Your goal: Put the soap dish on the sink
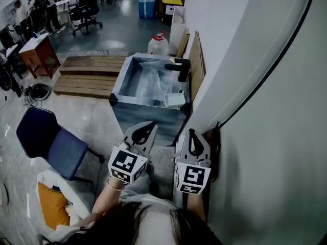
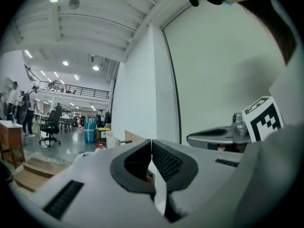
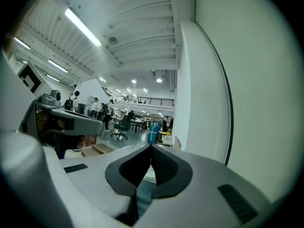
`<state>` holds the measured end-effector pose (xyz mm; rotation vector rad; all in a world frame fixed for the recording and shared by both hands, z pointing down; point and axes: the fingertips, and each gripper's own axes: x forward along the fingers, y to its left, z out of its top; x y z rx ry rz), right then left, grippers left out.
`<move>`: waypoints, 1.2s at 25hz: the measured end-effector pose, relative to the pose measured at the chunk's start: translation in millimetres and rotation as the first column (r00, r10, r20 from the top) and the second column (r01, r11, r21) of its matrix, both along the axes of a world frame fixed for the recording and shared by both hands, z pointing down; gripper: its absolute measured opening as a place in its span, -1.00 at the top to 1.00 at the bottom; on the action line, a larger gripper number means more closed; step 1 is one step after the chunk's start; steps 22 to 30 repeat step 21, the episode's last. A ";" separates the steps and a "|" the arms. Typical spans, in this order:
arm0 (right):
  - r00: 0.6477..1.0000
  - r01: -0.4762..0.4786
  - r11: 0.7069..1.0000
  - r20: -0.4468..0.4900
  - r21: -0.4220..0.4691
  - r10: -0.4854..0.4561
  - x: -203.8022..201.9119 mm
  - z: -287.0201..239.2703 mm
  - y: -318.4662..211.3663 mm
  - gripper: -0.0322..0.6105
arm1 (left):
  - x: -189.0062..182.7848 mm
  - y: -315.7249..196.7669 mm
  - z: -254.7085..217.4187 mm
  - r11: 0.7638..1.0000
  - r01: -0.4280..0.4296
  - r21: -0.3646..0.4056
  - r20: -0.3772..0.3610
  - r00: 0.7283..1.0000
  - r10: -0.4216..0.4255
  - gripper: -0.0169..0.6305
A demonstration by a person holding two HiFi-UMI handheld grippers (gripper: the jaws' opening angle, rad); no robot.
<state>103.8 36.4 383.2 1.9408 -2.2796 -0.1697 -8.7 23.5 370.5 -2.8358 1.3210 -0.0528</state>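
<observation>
Only the head view shows the task's things. The sink (image 1: 120, 80), a grey metal basin, stands against the white wall (image 1: 230, 60) with a black faucet (image 1: 179, 68) at its right side. The soap dish (image 1: 174, 99), small and white, sits at the sink's near right corner, just below the faucet. Whether it rests on the rim or inside the basin cannot be told from this view. Both grippers are held low and side by side, near the person's body and well apart from the dish, which lies ahead of them. The left gripper (image 1: 152, 124) tilts towards the sink, and the right gripper (image 1: 192, 132) hangs just beside the wall.

The gripper views look out level over the hall and do not show the dish. The left gripper view has its jaws pressed together at the tips with nothing between them. It catches the right gripper (image 2: 213, 137) alongside. The right gripper view likewise shows its jaws together and empty, with the left gripper (image 3: 71, 118) at its left edge.

A blue chair (image 1: 48, 142) stands on the floor to the left, and a wooden pallet (image 1: 92, 75) lies beside the sink.
</observation>
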 end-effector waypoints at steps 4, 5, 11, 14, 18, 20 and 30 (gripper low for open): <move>1.000 0.000 1.000 0.005 -0.007 0.000 3.4 1.9 -0.4 0.82 | 2.8 0.3 -0.1 1.000 0.000 -0.001 0.002 1.000 0.000 0.92; 1.000 -0.001 1.000 0.007 -0.009 0.001 4.5 2.5 -0.7 0.82 | 3.6 0.2 0.2 1.000 -0.001 -0.002 0.004 1.000 0.001 0.92; 1.000 -0.005 1.000 0.020 -0.027 0.006 11.4 7.1 -5.5 0.82 | 11.8 -3.5 3.5 1.000 -0.011 -0.013 0.011 1.000 0.011 0.92; 1.000 -0.004 0.999 0.021 -0.035 0.004 12.4 9.5 -10.4 0.82 | 15.2 -7.9 4.9 1.000 -0.018 -0.018 0.014 1.000 0.018 0.92; 1.000 0.003 0.999 0.021 -0.041 -0.002 12.2 10.7 -21.8 0.82 | 16.8 -18.0 6.2 1.000 -0.017 -0.022 0.016 1.000 0.017 0.92; 1.000 0.006 0.999 0.020 -0.044 -0.005 12.4 11.4 -28.1 0.82 | 17.1 -24.0 6.5 1.000 -0.016 -0.023 0.016 1.000 0.017 0.92; 1.000 0.006 0.999 0.020 -0.045 -0.006 12.6 11.7 -31.3 0.82 | 17.3 -27.0 6.6 1.000 -0.016 -0.024 0.016 1.000 0.016 0.92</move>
